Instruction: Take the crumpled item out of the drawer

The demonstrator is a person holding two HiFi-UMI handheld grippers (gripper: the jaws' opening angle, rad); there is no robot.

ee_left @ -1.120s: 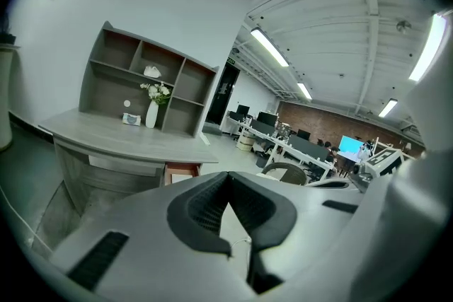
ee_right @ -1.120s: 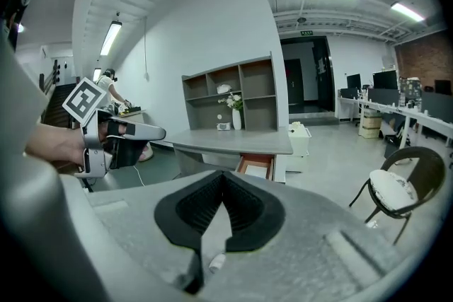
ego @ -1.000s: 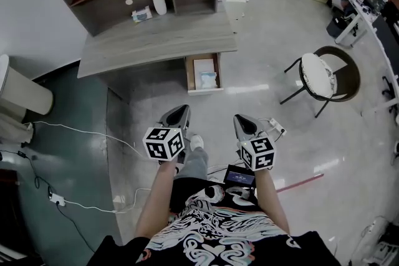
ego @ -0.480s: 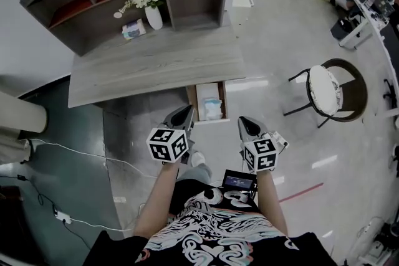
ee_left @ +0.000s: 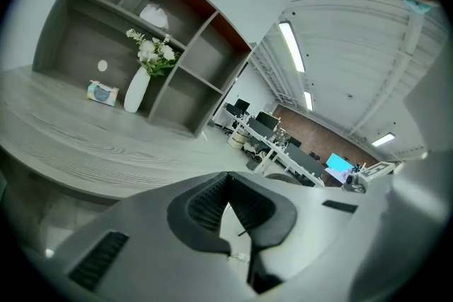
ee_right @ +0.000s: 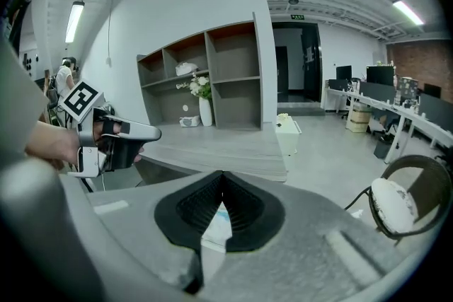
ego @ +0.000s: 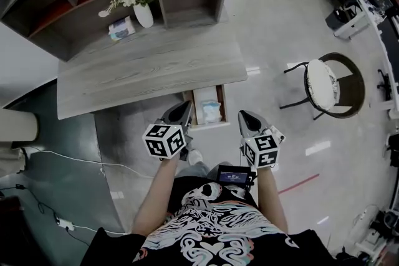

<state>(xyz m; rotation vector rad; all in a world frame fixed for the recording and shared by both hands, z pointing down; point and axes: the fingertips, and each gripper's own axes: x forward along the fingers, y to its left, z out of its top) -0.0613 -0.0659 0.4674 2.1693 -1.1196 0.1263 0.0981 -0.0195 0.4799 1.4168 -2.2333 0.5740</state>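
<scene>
Grippers nearest: the left gripper [ego: 182, 110] and the right gripper [ego: 244, 118] both have jaws pressed together, holding nothing. Between them, toward 12 o'clock, the open drawer [ego: 209, 126] holds the pale crumpled item [ego: 212, 111]. Farther is the desk [ego: 149, 65], then a white vase [ego: 143, 14] at 11 o'clock.

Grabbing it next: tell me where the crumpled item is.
Head view, centre: the crumpled item lies in the open drawer below the desk edge, between left gripper and right gripper.
</scene>
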